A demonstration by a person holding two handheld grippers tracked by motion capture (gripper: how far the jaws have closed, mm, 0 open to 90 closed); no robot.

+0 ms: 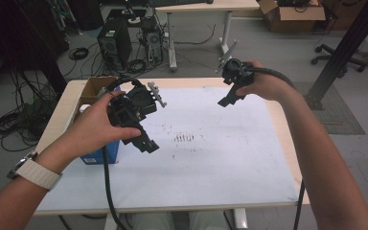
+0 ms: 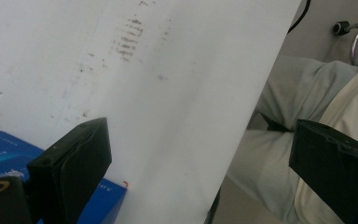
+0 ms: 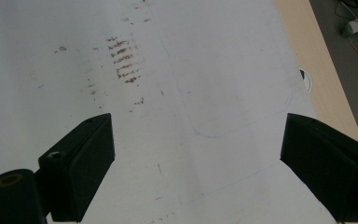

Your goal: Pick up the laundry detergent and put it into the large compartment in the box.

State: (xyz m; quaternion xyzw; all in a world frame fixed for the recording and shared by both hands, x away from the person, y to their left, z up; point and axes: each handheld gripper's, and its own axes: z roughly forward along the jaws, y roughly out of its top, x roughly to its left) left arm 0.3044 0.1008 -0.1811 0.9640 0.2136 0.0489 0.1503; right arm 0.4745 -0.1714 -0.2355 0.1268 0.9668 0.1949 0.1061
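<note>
The left gripper (image 1: 143, 139) hangs above the white sheet (image 1: 211, 158), jaws spread wide with nothing between them, just beside the blue box (image 2: 0, 149) at the table's left edge (an open cardboard box (image 1: 93, 88) sits behind it). The right gripper (image 1: 227, 98) hovers over the sheet's far part, jaws also wide apart and bare, above brown smudges (image 3: 123, 60).

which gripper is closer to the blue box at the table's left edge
Left. The left gripper hangs just right of the blue box, jaws open. The right gripper is held up across the white mat, near the table's far side, well away.
</note>
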